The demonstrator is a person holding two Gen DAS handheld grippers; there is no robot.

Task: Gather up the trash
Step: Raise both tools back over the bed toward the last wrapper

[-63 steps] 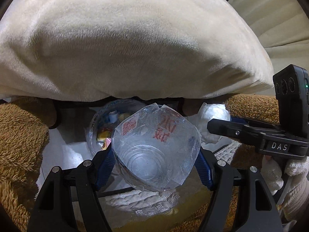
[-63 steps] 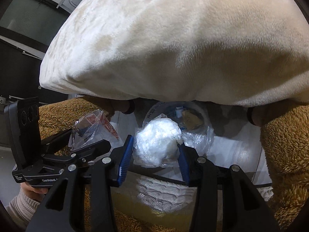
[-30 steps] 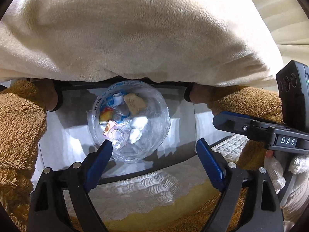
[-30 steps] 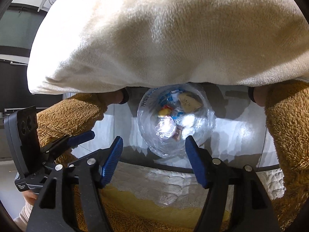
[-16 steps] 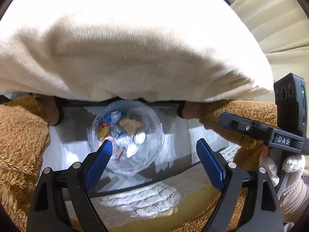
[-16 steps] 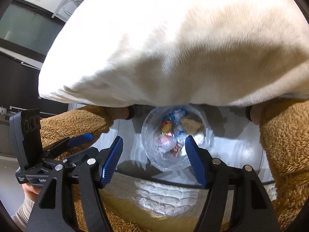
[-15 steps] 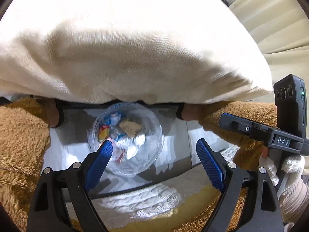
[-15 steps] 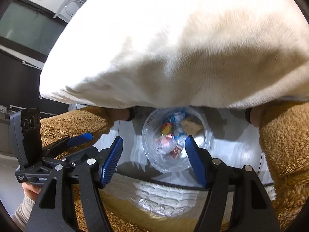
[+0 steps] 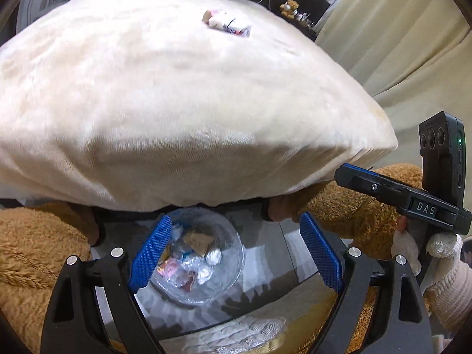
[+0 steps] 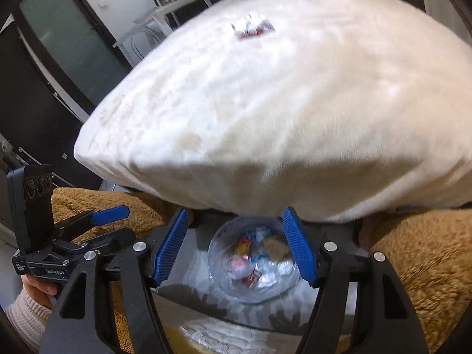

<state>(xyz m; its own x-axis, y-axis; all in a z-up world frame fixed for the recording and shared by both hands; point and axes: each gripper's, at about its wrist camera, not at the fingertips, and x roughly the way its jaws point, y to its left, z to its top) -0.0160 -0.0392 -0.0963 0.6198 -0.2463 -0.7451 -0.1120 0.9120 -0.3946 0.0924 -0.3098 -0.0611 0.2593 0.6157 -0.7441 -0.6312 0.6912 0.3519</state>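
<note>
Cream blanket covers the bed ahead of me, dark doors and pale curtains beyond. On its far top lies a crumpled wrapper, long side running across. Below the bed's edge stands a clear-lined bin, mouth up, holding wrappers and foil. My left gripper and right gripper both gape, empty.

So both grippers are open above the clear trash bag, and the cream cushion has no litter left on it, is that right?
Not quite: a small crumpled wrapper still lies on top of the cream cushion, as the left wrist view shows. Both grippers are indeed open.
</note>
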